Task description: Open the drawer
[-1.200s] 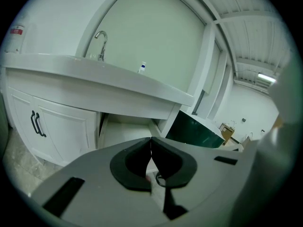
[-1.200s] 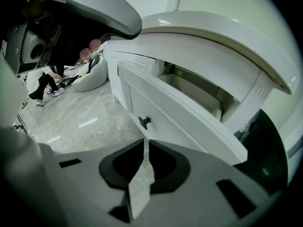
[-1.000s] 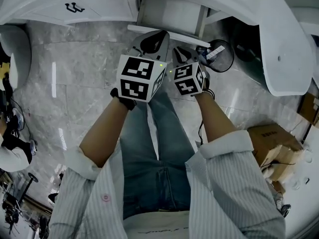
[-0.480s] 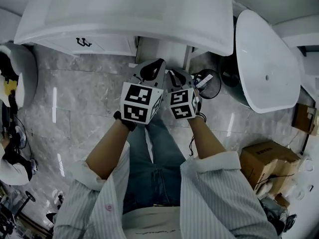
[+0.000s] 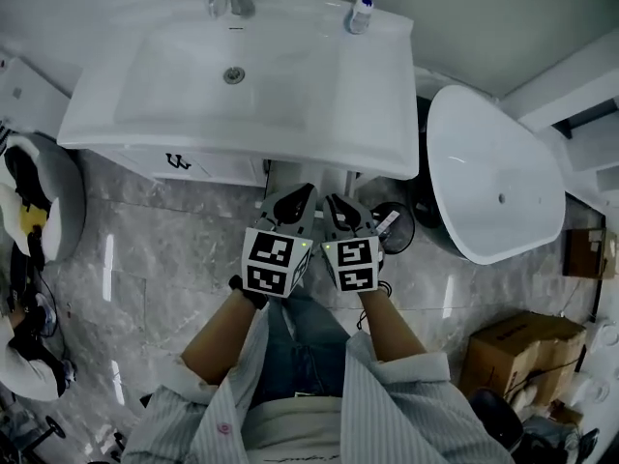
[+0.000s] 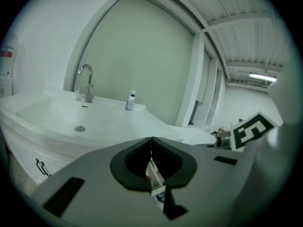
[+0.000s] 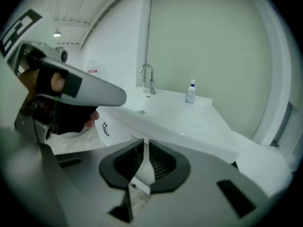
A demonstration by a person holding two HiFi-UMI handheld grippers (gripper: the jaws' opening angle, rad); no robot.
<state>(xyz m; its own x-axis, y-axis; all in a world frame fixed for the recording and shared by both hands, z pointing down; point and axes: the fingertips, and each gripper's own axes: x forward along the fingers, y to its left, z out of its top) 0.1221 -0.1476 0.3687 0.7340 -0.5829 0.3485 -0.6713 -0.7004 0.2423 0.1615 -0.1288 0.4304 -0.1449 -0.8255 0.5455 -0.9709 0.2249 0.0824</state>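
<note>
In the head view, the left gripper (image 5: 293, 199) and right gripper (image 5: 340, 209) hang side by side before the sink (image 5: 232, 66). The black-handled drawer (image 5: 208, 167) sits to their left, beneath it. Only the grippers' own views show their fingers: left clenched and empty, right 1 narrow slit apart and empty.

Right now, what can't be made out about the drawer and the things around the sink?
Drawer front: head view, hidden under the sink rim; open or shut, cannot tell.
Bottle label: too small in every view.
Bin: head view, partly covered by the right hand-held gripper; contents unclear.
</note>
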